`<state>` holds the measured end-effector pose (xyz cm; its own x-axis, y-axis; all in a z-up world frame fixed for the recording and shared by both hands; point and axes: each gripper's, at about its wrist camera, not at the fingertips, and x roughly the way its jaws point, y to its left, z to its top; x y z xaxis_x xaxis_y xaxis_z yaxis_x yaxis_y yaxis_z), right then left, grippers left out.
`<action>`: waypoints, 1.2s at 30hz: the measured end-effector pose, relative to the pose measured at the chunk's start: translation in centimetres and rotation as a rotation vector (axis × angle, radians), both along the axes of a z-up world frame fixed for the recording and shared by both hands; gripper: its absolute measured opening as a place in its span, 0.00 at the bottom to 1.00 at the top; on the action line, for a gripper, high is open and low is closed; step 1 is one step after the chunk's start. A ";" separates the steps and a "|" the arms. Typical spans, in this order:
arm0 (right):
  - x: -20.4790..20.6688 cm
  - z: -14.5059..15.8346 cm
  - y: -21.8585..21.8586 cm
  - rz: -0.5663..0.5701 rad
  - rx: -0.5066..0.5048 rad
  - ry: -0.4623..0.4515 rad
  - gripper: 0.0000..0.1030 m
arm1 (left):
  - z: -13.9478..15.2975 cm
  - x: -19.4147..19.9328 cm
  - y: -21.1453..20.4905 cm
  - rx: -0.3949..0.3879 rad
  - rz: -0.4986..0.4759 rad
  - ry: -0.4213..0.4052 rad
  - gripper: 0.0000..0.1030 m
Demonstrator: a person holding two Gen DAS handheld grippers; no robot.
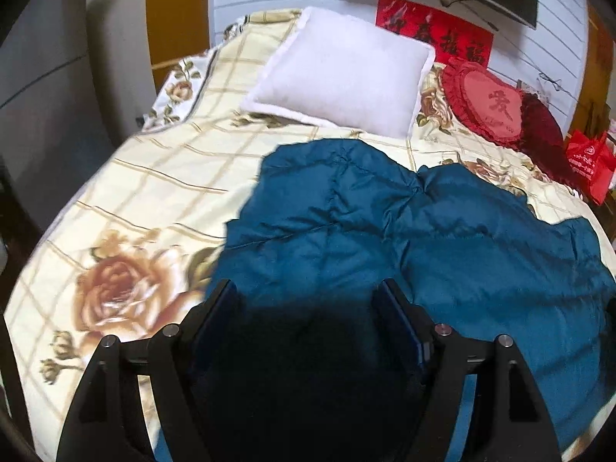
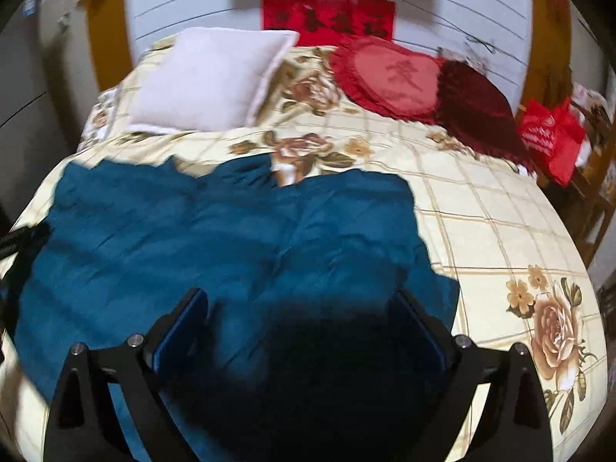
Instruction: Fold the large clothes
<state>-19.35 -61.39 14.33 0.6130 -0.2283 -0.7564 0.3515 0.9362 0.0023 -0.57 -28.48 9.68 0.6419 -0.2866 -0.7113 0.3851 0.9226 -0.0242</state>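
Right up close, both grippers are hanging over the near edge of the bed with their jaws spread wide and nothing pinched between them. Left gripper [image 1: 306, 296] sits over the left part of the teal puffy jacket [image 1: 404, 231], and in its view the fabric fills everything from about 6 o'clock round to 3 o'clock. Right gripper [image 2: 300, 304] is over the right part of the same jacket [image 2: 215, 238], which there runs from 6 o'clock out to 9 o'clock. Can't really tell if the fingertips are touching the cloth or just floating above it, it's all shadow down there.

The jacket is lying spread out, rumpled, across the near half of the bed, quilted seams showing. Its far edge is wavy, with a notch where the bedspread [image 2: 481, 211] peeks through at roughly 12 o'clock in the right view. That bedspread [image 1: 154, 200] is cream with a tan grid and big brown roses.

Further back, a white pillow [image 1: 342, 81] sits at 12 o'clock from the left gripper, and the same pillow [image 2: 208, 77] at 11 o'clock from the right. Just beside it, toward 1 o'clock, a red heart-shaped cushion [image 2: 392, 77] leans against a dark red cushion [image 2: 477, 107]. A red banner [image 2: 327, 15] hangs on the wall behind, and a red bag [image 2: 550, 134] stands off the bed at 2 o'clock.
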 end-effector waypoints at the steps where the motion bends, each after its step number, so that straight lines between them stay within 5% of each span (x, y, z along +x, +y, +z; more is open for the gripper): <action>1: -0.4 0.1 0.3 0.005 0.004 -0.005 0.95 | 0.2 -0.6 0.7 0.003 0.000 -0.010 0.71; 8: -1.3 -1.7 1.2 -0.024 -0.011 0.021 0.95 | -1.2 -3.1 5.3 0.020 0.016 0.001 0.71; 13: -1.0 -4.5 0.5 -0.078 0.011 0.032 0.98 | -4.8 -2.5 8.7 -0.118 0.058 0.153 0.73; 18: -2.2 -2.5 1.0 -0.077 0.051 0.066 0.96 | -4.7 -3.0 10.0 -0.172 0.093 0.219 0.74; 25: -9.5 0.0 1.8 -0.087 0.048 -0.008 0.96 | -3.6 -5.8 12.4 -0.198 0.119 0.250 0.74; 29: -11.6 -3.3 0.1 -0.163 0.052 0.057 0.96 | -5.2 -6.1 12.6 -0.198 0.152 0.266 0.74; 32: -12.8 -5.8 -1.7 -0.201 0.178 0.002 0.94 | -5.7 -6.2 12.2 -0.198 0.161 0.252 0.74; 36: -13.0 -4.0 -1.8 -0.169 0.127 -0.022 0.93 | -5.0 -6.6 11.4 -0.143 0.144 0.197 0.74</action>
<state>-32.33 -63.20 10.30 0.5910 -0.2330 -0.7723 0.5021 0.8556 0.1261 -7.14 -17.05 4.71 0.5370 -0.3089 -0.7850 0.2252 0.9493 -0.2195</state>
